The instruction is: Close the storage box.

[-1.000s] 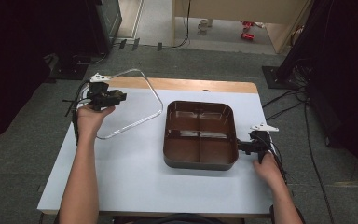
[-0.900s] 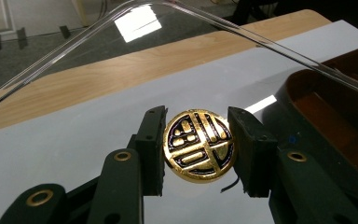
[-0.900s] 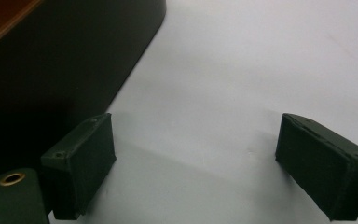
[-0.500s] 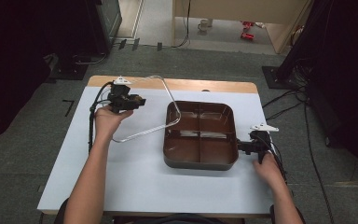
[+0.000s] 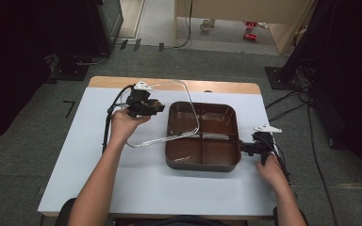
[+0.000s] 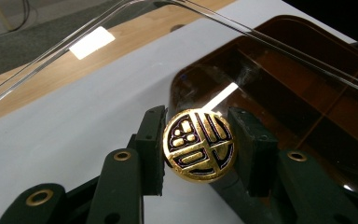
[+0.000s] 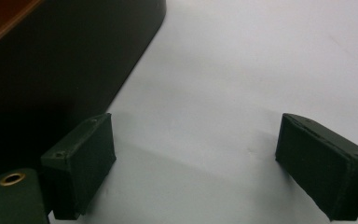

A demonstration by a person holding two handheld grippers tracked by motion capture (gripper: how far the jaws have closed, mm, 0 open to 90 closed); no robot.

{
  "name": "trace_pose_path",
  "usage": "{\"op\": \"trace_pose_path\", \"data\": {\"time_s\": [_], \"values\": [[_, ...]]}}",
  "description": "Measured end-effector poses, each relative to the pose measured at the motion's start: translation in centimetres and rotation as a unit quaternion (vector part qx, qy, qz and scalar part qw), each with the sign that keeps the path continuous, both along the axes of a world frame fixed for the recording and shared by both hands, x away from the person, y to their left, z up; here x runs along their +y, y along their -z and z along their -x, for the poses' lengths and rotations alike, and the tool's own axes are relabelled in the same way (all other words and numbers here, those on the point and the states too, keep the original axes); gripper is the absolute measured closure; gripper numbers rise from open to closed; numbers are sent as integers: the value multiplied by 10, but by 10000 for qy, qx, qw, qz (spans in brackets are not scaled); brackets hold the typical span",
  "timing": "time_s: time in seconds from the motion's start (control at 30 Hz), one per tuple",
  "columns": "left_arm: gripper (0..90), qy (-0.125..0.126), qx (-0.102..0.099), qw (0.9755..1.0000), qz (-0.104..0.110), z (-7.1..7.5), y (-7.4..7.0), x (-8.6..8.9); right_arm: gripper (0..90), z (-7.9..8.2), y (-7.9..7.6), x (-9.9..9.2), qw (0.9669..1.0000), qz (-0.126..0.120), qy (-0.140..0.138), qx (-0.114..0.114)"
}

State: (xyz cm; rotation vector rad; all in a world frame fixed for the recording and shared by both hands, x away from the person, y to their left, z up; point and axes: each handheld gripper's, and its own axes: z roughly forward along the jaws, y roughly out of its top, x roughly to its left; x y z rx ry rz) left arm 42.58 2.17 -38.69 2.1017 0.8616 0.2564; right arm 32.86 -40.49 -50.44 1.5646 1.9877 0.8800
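Clear plastic, the lid (image 5: pixel 162 113) hangs tilted left of centre, the left tongs (image 6: pixel 198 147) clamped on its gold knob (image 6: pixel 198 144) above the brown tray (image 5: pixel 202 161), while the right tongs (image 7: pixel 196 168) stand apart at the tray's right edge, likely to steady it.

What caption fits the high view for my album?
Left gripper carries a clear lid over the brown tray.

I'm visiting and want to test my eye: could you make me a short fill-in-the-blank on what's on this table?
1. The left gripper is shut on the clear lid's gold ____.
2. The brown tray is divided into ____ compartments.
3. The right gripper's jaws stand ____, with nothing between them.

Missing words: knob; four; open
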Motion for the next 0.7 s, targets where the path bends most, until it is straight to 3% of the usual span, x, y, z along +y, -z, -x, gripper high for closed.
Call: {"op": "trace_pose_path", "data": {"time_s": [0.07, 0.2, 0.47, 0.7], "values": [[594, 160, 59, 9998, 116, 4, -2, -9, 112, 0, 0, 0, 10000, 3, -2, -4], [595, 289, 26, 9996, 72, 9, -3, -19, 111, 0, 0, 0, 10000, 1, 0, -5], [594, 589, -32, 9983, -32, 21, 4, -50, 111, 0, 0, 0, 10000, -1, 1, 6], [595, 798, 102, 9967, 92, 30, 14, -73, 112, 0, 0, 0, 10000, 1, 0, 3]]}}
